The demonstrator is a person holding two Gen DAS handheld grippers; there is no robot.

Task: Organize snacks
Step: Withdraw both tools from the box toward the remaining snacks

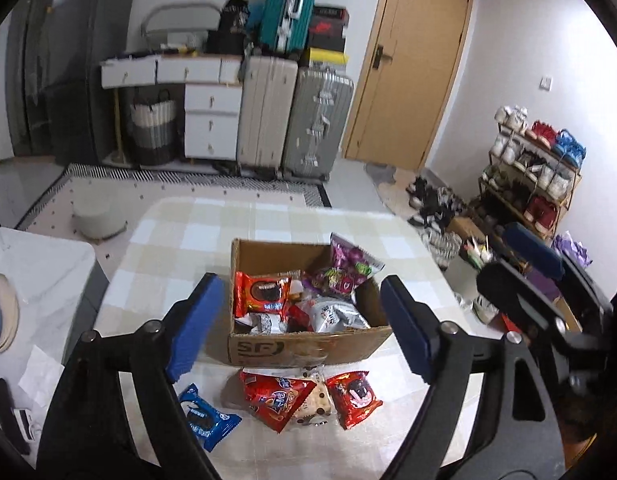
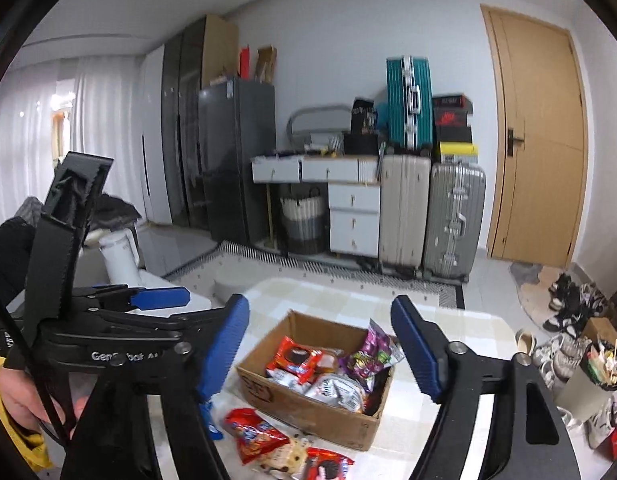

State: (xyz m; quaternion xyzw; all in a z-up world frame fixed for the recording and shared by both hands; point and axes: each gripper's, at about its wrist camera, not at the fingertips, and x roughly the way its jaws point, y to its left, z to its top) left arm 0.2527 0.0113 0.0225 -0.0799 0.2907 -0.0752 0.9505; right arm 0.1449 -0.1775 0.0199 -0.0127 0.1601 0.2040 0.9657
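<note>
Hovering above the checked desk (image 1: 180,224), the left tongs (image 1: 298,330) and right tongs (image 2: 320,350) both gape with nothing between their blue pads; the cardboard box (image 1: 308,346) sits mid-desk holding snack packets; a blue Oreo pack (image 1: 206,420), a red triangular packet (image 1: 276,400) and a red cookie pack (image 1: 354,398) lie in front of it.

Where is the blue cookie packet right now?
In the left wrist view, the blue cookie packet lies on the table, outside the cardboard box, leftmost in the row beside the red triangular packet.
</note>
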